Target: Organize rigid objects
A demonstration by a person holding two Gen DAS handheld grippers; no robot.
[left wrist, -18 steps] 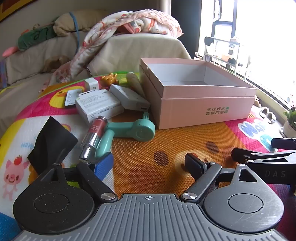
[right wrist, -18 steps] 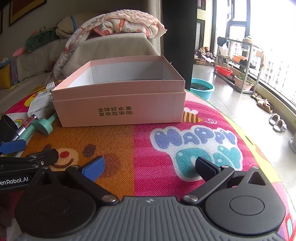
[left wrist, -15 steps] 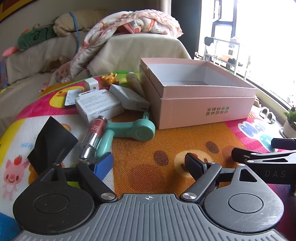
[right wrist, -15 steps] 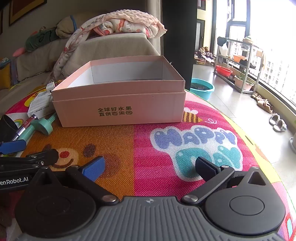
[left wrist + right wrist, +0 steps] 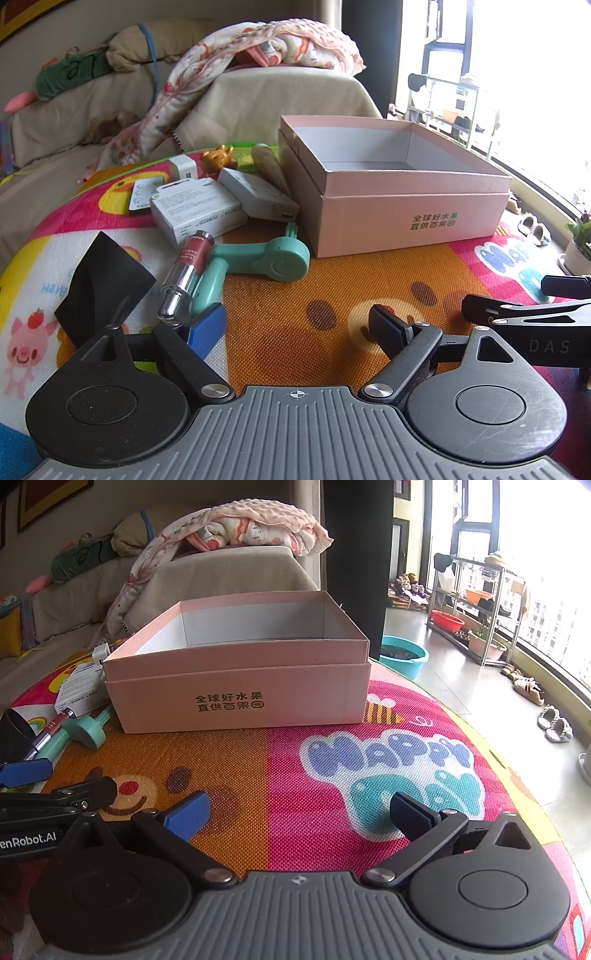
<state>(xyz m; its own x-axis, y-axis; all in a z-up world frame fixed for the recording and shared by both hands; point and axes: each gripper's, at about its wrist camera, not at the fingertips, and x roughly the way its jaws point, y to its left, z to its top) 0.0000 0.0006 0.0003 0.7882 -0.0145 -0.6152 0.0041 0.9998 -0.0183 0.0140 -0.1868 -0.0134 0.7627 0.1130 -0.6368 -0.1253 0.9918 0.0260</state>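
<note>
Bright cartoon play mat (image 5: 332, 295) covers the floor of a living room, with a draped sofa (image 5: 258, 99) behind and a sunlit window to one side. At the mat's middle stands a pink cardboard box (image 5: 399, 206), open at the top, its white inside showing nothing in either view. Small things lie scattered just beside its left wall: a mint-green handheld gadget (image 5: 258, 258), a dark red tube with a silver cap (image 5: 184, 269) resting against the gadget's handle, a white carton (image 5: 195, 210), a grey-white power bank (image 5: 258, 195) leaning on the carton, a golden toy figure (image 5: 219, 155) and a black folded sheet (image 5: 103, 280) nearer the camera. The left gripper (image 5: 295, 325) sits low over the orange part of the mat, its two fingers spread wide with nothing between them, its blue pad (image 5: 205, 326) just beside the silver cap. The right gripper (image 5: 299, 812) likewise has its fingers wide apart and empty, facing the box's printed front from a short way back.
</note>
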